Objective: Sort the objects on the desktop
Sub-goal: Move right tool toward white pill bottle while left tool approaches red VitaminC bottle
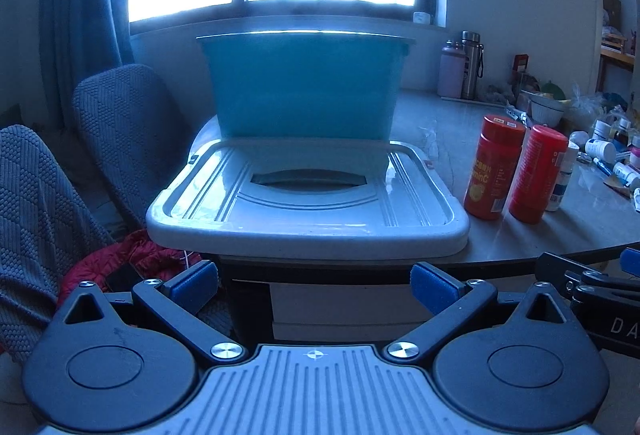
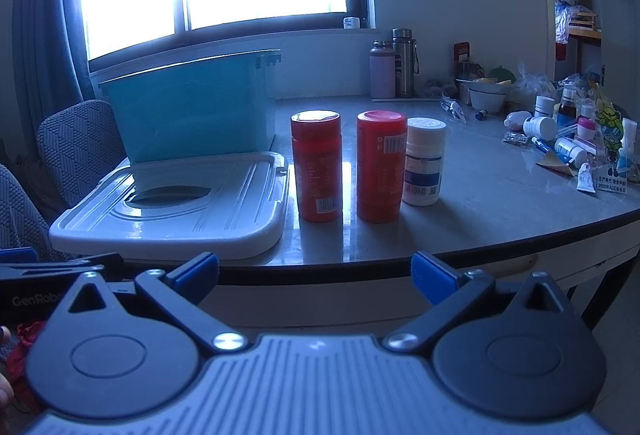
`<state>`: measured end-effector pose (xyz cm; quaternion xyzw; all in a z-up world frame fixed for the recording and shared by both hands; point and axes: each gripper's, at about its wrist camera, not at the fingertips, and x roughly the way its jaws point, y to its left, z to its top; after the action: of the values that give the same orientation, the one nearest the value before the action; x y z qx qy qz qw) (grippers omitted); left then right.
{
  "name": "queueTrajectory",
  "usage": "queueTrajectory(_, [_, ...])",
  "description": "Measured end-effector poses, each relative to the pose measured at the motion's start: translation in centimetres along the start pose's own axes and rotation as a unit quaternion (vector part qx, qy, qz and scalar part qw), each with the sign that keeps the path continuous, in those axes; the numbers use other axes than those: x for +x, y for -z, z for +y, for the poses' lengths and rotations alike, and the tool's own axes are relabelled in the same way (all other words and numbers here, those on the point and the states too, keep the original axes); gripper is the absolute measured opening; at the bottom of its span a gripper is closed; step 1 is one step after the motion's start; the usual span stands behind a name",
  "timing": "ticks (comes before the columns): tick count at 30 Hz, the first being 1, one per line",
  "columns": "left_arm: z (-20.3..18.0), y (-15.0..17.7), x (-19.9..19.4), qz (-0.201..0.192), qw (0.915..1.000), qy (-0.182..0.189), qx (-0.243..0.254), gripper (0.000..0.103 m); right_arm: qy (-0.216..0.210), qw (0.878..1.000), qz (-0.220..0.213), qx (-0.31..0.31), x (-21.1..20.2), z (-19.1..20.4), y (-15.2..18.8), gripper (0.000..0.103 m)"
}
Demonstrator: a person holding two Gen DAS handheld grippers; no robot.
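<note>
Two red bottles (image 2: 317,165) (image 2: 380,165) and a white bottle (image 2: 425,160) stand in a row near the front edge of the grey table (image 2: 500,211). A blue storage bin (image 2: 192,107) stands at the left with its white lid (image 2: 172,211) lying flat in front of it. In the left wrist view the lid (image 1: 308,203), the bin (image 1: 304,87) and the red bottles (image 1: 494,167) (image 1: 536,173) show. My left gripper (image 1: 314,285) is open and empty before the lid. My right gripper (image 2: 314,275) is open and empty before the bottles, off the table edge.
Small medicine bottles, tubes and packets (image 2: 560,139) lie scattered at the right of the table. Two flasks (image 2: 394,63) and a white bowl (image 2: 486,95) stand at the back. Grey padded chairs (image 1: 120,131) and a red garment (image 1: 120,267) are at the left.
</note>
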<state>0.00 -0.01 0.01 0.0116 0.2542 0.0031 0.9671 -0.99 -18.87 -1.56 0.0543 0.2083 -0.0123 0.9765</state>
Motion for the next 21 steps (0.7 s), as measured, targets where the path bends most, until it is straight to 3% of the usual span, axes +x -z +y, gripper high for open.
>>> queueTrajectory(21, [-1.1,-1.1,0.0,-0.004,1.0,-0.002,-0.003,0.103,0.016,1.0,0.007,0.006,-0.4,-1.9,-0.3,0.103])
